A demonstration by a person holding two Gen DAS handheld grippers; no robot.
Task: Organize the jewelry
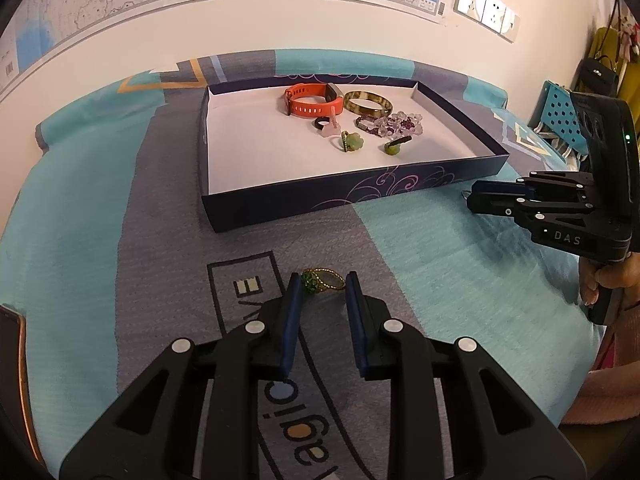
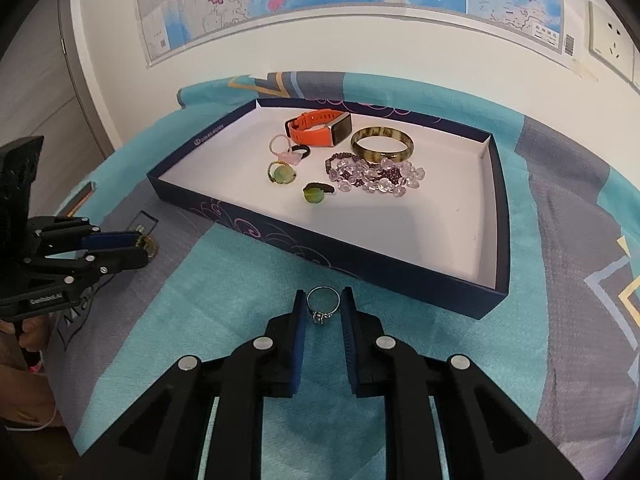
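Left gripper (image 1: 323,280) pinching green-stone ring (image 1: 320,280), right gripper (image 2: 324,298) pinching silver ring (image 2: 322,305), near tray's front edge (image 2: 360,264)

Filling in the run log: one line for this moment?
left tongs: shut on gold-green ring | right tongs: shut on silver ring | tray: other jewelry inside

We see a gold ring with a green stone (image 1: 321,280) and a silver ring (image 2: 323,304) on the cloth, before the navy tray (image 2: 360,256) holding bracelets and rings.
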